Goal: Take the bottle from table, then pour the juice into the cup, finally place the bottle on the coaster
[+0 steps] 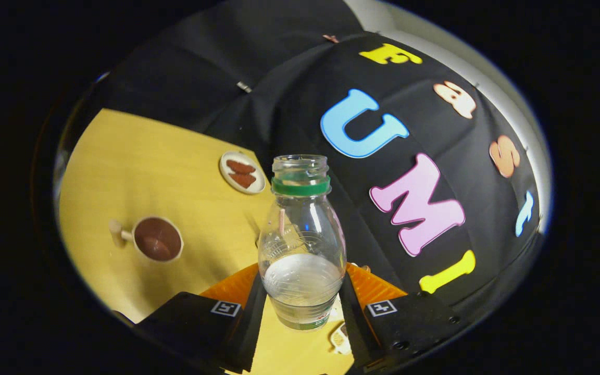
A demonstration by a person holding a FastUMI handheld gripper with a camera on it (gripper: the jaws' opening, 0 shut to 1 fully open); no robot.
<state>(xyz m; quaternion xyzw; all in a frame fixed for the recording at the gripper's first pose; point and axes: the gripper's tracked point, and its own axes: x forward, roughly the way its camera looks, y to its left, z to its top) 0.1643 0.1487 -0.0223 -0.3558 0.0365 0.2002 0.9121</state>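
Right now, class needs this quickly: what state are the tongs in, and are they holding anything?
Tongs: shut on the clear uncapped bottle, both fingers pressing its lower body, lifted above the yellow table.

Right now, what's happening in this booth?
The gripper has its fingers shut on a clear, uncapped bottle, holding it off the yellow table. The bottle is about a third full of liquid and looks roughly upright. A cup with a handle sits on the table beyond the fingers, and a round coaster lies farther back. Whether any pouring has been done is not clear.
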